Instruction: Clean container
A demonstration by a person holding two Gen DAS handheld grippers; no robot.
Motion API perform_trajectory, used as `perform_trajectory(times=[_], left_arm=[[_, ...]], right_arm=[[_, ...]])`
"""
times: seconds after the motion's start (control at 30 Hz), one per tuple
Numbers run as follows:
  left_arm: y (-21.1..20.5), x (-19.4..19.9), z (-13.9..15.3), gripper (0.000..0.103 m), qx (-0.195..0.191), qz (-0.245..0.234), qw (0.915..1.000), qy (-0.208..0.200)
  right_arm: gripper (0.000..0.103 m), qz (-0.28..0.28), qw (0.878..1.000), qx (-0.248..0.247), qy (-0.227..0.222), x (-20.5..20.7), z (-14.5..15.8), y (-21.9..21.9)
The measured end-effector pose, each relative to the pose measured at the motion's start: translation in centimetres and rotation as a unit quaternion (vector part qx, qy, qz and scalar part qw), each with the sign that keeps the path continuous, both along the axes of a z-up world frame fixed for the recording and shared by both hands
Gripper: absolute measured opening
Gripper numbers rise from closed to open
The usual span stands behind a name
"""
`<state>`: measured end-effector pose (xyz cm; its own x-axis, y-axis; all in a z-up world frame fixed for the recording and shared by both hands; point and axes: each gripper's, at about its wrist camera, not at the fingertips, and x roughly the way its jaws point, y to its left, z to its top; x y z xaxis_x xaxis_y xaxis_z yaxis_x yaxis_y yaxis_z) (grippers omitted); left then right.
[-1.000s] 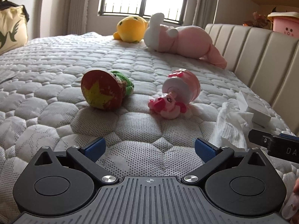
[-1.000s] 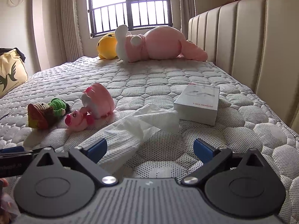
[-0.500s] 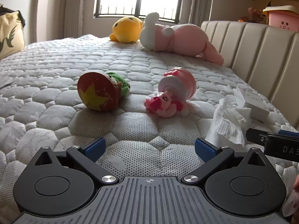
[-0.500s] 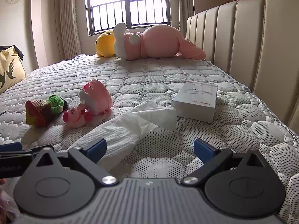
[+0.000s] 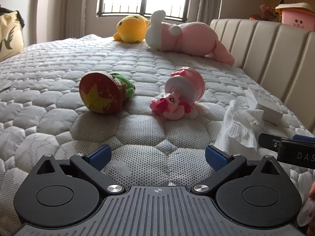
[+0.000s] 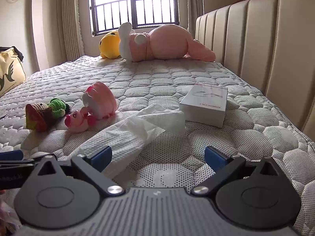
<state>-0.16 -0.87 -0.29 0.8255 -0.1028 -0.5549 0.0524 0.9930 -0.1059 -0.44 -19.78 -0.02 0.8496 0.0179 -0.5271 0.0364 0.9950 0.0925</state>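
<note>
Pink container [image 5: 186,85] on its side mid-mattress [image 5: 59,63], mouth facing away and unseen, white tissue [image 6: 137,129] partly behind right gripper [image 6: 157,155], left gripper [image 5: 157,155] nearer the toys than before, both jaws wide apart, empty.

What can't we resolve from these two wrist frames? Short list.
- Pink container: lies on its side in both views; its inside is not visible, so dirt cannot be judged.
- White box: label text too small in the right wrist view; cut by the tissue in the left.
- Crochet toy: left wrist shows mostly its base.
- Right gripper: only an edge-cut sliver in the left wrist view.
</note>
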Motion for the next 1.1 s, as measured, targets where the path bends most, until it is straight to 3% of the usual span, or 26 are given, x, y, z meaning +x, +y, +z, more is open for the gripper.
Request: perform_trajectory(times=[1.1], left_arm=[[-0.06,-0.20,0.62,0.103,0.004,-0.002,1.0000,-0.006]], right_arm=[[0.102,0.000,1.000,-0.004,0.001,-0.30,0.07,0.12]])
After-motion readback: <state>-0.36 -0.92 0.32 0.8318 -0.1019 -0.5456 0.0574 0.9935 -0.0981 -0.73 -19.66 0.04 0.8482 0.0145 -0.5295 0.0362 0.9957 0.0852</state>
